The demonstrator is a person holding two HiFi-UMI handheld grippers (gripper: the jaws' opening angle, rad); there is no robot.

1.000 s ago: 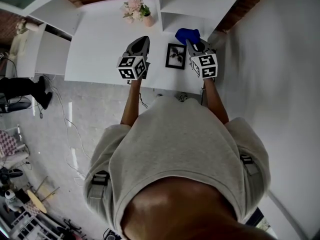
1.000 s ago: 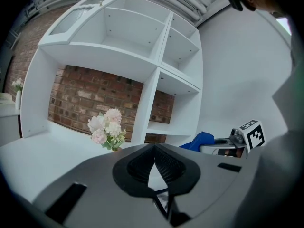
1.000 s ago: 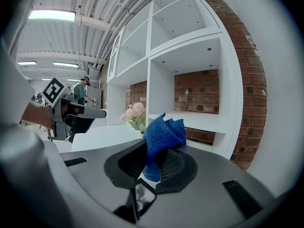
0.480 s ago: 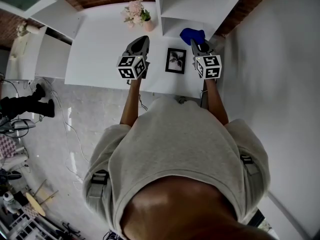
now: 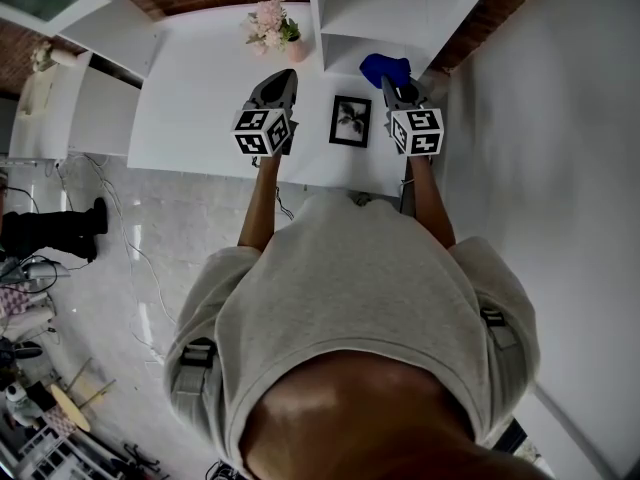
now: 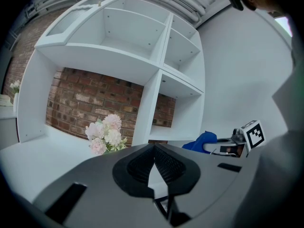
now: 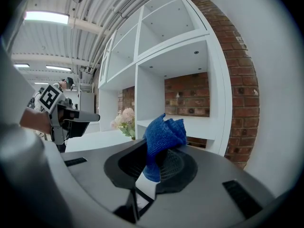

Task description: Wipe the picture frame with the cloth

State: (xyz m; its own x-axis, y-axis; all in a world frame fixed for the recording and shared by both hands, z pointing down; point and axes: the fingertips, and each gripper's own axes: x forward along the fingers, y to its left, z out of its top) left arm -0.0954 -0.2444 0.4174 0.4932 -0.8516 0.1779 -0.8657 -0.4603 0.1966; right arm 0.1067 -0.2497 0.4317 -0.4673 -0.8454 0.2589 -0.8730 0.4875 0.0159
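Note:
A small black picture frame [image 5: 351,121] with a pale flower print lies flat on the white desk [image 5: 205,88], between my two grippers. My right gripper [image 5: 390,80] is just right of the frame and is shut on a blue cloth [image 5: 381,69], which bunches up above the jaws [image 7: 162,136]. My left gripper [image 5: 281,80] hovers left of the frame with its jaws closed and nothing between them. In the left gripper view the blue cloth [image 6: 202,142] and the right gripper's marker cube show at the right. The frame is hidden in both gripper views.
A pot of pink and white flowers [image 5: 272,24] stands at the back of the desk beside a white shelf unit [image 5: 385,8]. A white wall runs along the right. Behind the person, cables lie on the grey floor.
The right gripper with the cloth has shifted slightly right and back from the frame. A person's legs at the far left have moved down the floor.

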